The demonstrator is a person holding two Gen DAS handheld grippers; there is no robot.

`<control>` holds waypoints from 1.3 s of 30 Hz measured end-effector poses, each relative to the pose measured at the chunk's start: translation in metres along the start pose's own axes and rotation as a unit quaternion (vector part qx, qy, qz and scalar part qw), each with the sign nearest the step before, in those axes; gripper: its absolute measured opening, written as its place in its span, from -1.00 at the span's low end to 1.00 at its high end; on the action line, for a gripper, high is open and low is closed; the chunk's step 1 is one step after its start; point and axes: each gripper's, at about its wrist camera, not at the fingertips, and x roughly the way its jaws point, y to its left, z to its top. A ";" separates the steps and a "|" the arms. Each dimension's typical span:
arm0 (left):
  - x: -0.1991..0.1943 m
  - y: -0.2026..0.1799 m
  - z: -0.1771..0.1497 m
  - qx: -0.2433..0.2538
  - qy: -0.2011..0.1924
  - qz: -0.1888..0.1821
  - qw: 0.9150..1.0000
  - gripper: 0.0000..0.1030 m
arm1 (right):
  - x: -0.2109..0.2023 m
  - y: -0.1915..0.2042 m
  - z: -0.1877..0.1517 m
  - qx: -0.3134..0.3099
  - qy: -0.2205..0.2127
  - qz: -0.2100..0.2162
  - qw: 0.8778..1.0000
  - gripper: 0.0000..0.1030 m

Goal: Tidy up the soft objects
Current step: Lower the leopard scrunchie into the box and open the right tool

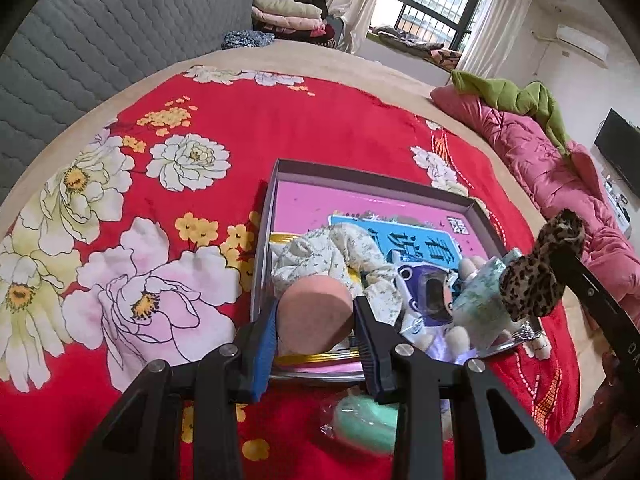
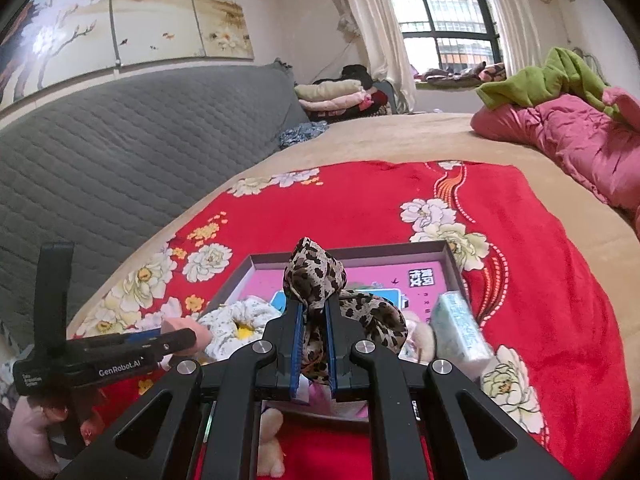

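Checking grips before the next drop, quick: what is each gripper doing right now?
Left gripper: closed on the pink sponge, over the box.
Right gripper: shut on the leopard-print scrunchie.

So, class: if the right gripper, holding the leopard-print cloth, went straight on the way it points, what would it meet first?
Probably the open box's pink floor; the right gripper and leopard-print cloth point down into it, though depth is unclear.

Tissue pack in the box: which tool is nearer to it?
Right. The right tool, clamped on the leopard scrunchie, is just beside the tissue pack; the left tool, gripping the pink sponge, is at the box's opposite side.
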 end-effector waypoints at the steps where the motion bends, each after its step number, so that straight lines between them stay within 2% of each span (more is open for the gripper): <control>1: 0.002 0.000 -0.001 0.000 0.002 0.001 1.000 -0.28 | 0.004 0.000 -0.001 0.001 0.004 0.000 1.000 -0.81; 5: 0.008 0.001 -0.002 0.002 0.007 0.000 1.000 -0.28 | 0.023 0.002 -0.009 -0.002 0.029 0.012 1.000 -0.80; 17: 0.010 0.002 -0.002 0.007 0.008 0.003 1.000 -0.27 | 0.047 0.002 -0.024 -0.005 0.052 0.003 0.999 -0.72; 19: 0.010 0.002 -0.002 0.008 0.008 0.005 1.000 -0.27 | 0.047 0.002 -0.024 -0.007 0.053 0.003 0.999 -0.63; 21: 0.010 0.001 -0.002 0.008 0.008 0.006 1.000 -0.27 | 0.046 0.004 -0.024 -0.009 0.051 0.000 0.999 -0.45; 25: 0.012 0.001 -0.001 0.009 0.008 0.007 1.000 -0.27 | 0.044 0.007 -0.024 -0.016 0.049 0.003 0.999 -0.42; 28: 0.012 0.001 -0.002 0.011 0.009 0.009 1.000 -0.27 | 0.041 0.008 -0.023 -0.018 0.046 0.008 0.999 -0.32; 33: 0.010 -0.001 -0.001 0.011 0.011 0.010 1.000 -0.25 | 0.031 0.010 -0.019 -0.022 0.031 0.010 0.999 -0.01; 39: 0.008 -0.002 -0.001 0.011 0.011 0.011 1.000 -0.24 | 0.019 0.010 -0.015 -0.026 0.018 0.004 0.999 0.06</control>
